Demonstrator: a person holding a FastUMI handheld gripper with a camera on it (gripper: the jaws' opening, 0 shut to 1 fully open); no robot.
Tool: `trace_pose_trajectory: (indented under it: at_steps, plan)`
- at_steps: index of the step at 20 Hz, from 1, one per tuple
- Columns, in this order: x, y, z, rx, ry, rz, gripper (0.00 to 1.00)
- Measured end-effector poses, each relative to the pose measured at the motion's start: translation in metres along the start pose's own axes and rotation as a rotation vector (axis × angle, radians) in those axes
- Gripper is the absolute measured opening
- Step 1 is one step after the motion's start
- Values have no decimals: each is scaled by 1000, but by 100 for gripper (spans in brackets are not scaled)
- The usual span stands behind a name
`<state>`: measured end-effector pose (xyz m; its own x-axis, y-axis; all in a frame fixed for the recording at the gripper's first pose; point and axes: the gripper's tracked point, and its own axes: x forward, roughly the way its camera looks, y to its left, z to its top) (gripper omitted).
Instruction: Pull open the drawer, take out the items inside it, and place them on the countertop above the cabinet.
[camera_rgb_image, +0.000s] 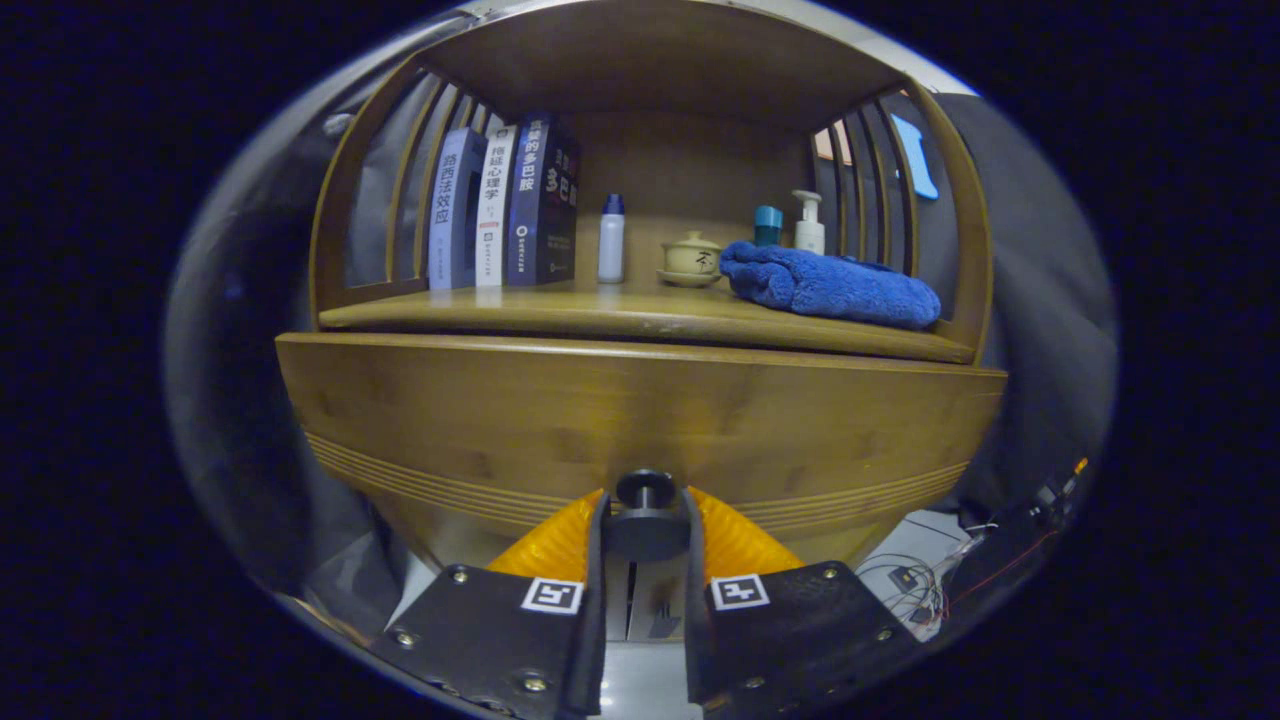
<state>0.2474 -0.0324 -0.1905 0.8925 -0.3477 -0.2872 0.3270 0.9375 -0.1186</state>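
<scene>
A wooden cabinet fills the view, with its drawer front (640, 420) right before me. A dark round knob (645, 512) sticks out of the drawer's lower middle. My gripper (645, 520) is shut on that knob, one finger on each side of it. The drawer looks closed or barely out; its inside is hidden. Above the drawer runs the wooden countertop (560, 312), the floor of an open shelf niche.
On the countertop stand three books (500, 205) at the left, a white bottle (611, 240), a lidded ceramic cup (691, 258), a folded blue towel (830, 285), a teal-capped jar (768, 225) and a pump bottle (808, 222). Loose wires (925, 585) lie on the floor at the right.
</scene>
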Motion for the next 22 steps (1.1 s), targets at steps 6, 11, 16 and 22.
trace_pose_trajectory:
  at_steps: [6,11,16,22]
  plan:
    - [-47,-4,-15,25,35,20,32]
    - [-78,-5,-25,44,61,29,32]
    - [-100,-5,-41,68,104,34,32]
    - [-122,3,-44,75,123,63,32]
